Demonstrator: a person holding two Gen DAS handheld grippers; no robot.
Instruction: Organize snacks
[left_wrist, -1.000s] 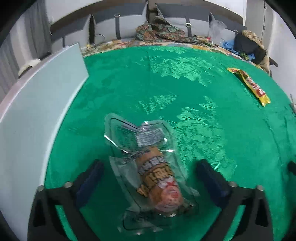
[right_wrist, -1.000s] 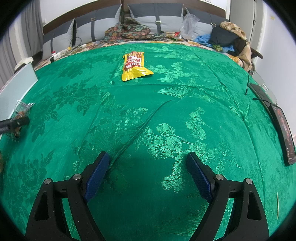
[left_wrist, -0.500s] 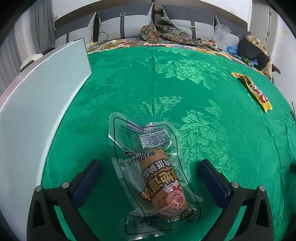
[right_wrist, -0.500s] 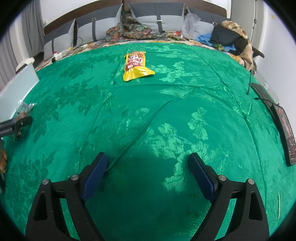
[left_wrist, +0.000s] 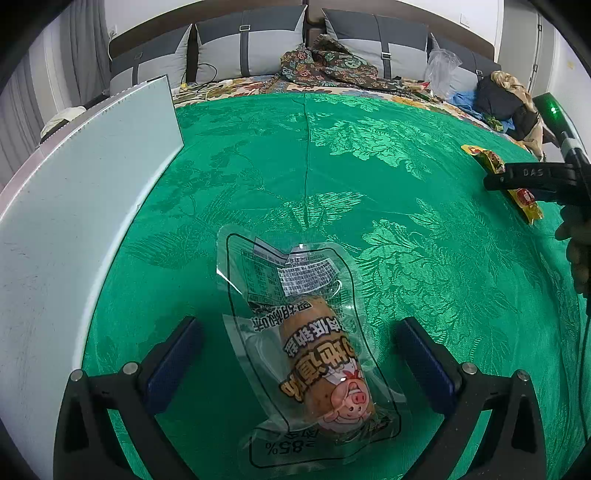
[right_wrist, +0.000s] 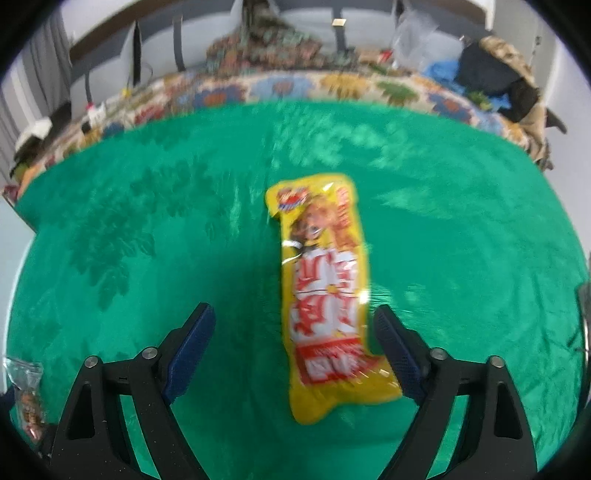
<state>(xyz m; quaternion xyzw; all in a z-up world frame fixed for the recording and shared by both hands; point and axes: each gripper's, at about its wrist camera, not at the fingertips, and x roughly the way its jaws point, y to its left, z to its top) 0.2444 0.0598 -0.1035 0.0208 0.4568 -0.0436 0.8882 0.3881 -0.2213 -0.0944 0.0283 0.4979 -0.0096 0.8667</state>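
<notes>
A clear vacuum pack with a brown sausage and a pig cartoon (left_wrist: 314, 343) lies on the green cloth (left_wrist: 369, 184) between the wide-apart fingers of my left gripper (left_wrist: 301, 354), which is open and not pressing on it. A long yellow and red snack packet (right_wrist: 325, 295) lies lengthwise between the fingers of my right gripper (right_wrist: 293, 345), closer to the right finger; the gripper is open above it. In the left wrist view the right gripper (left_wrist: 532, 181) hovers over the same yellow packet (left_wrist: 524, 195) at the far right. The sausage pack (right_wrist: 27, 398) shows at the lower left edge of the right wrist view.
A pale blue-white board (left_wrist: 74, 206) stands along the cloth's left edge. Behind the cloth are a floral blanket (right_wrist: 295, 86), grey cushions (left_wrist: 258, 48), a heap of clothes (left_wrist: 498, 96) and a plastic bag (left_wrist: 441, 68). A person's hand (left_wrist: 578, 251) holds the right gripper.
My right gripper has swept forward across the cloth to the yellow packet, which now lies between its fingers. My left gripper keeps its place over the sausage pack.
</notes>
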